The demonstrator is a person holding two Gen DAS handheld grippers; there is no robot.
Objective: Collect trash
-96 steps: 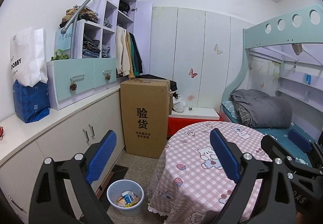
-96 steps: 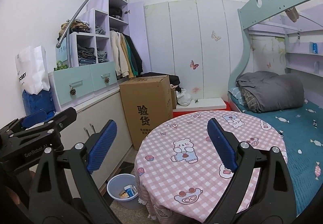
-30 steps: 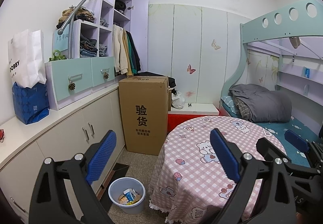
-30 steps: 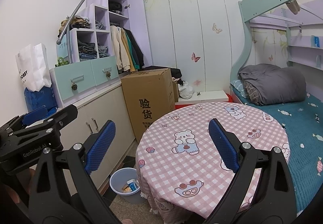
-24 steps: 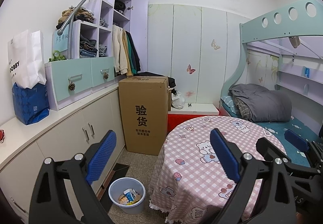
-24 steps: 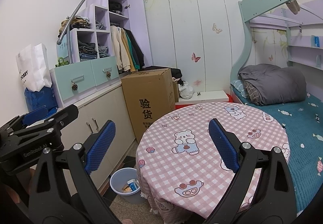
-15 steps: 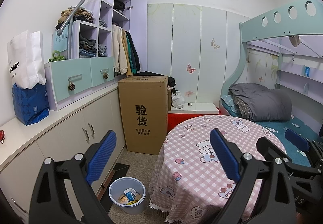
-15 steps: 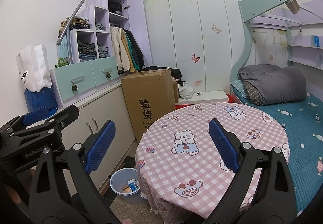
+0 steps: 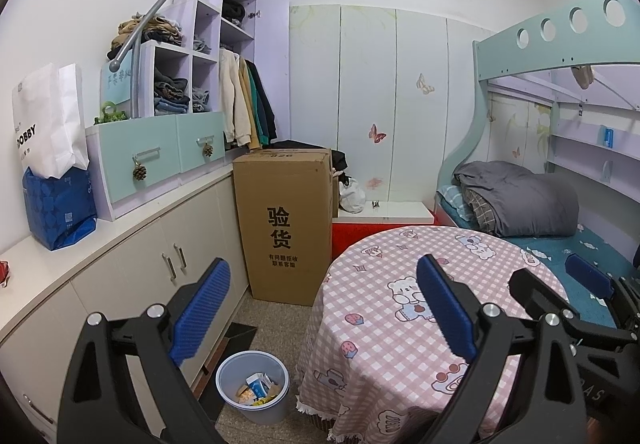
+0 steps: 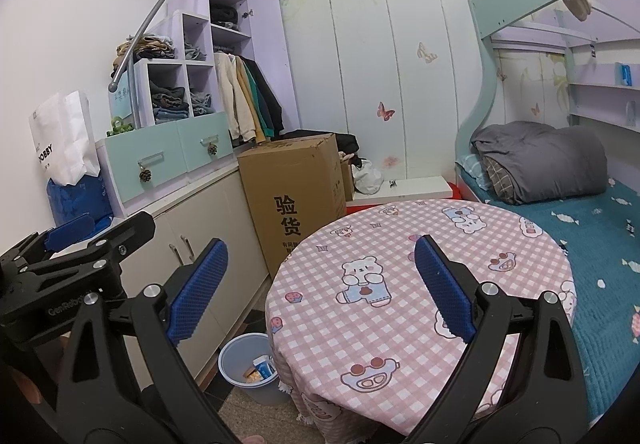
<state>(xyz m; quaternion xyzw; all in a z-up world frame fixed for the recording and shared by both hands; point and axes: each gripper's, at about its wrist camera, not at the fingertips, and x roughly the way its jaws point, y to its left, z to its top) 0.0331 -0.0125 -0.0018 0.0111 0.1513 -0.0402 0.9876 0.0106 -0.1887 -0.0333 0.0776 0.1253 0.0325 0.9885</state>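
Note:
A pale blue bin (image 9: 253, 388) stands on the floor between the cabinets and the round table, with wrappers and a small carton (image 9: 258, 390) inside. The right wrist view shows the same bin (image 10: 248, 370) at the table's left foot. My left gripper (image 9: 322, 310) is open and holds nothing, high above the bin and the table's left edge. My right gripper (image 10: 318, 290) is open too, empty, over the pink checked tablecloth (image 10: 420, 284). The left gripper (image 10: 76, 240) shows at the left of the right wrist view. The right gripper (image 9: 576, 284) shows at the right of the left wrist view.
A tall cardboard box (image 9: 284, 236) stands behind the bin against beige cabinets (image 9: 132, 284). A white paper bag (image 9: 48, 120) and a blue bag (image 9: 60, 208) sit on the countertop. A bunk bed (image 9: 532, 204) with a grey duvet fills the right side.
Both views have shifted only slightly over the last seconds; both grippers stay open and empty and the bin keeps its place.

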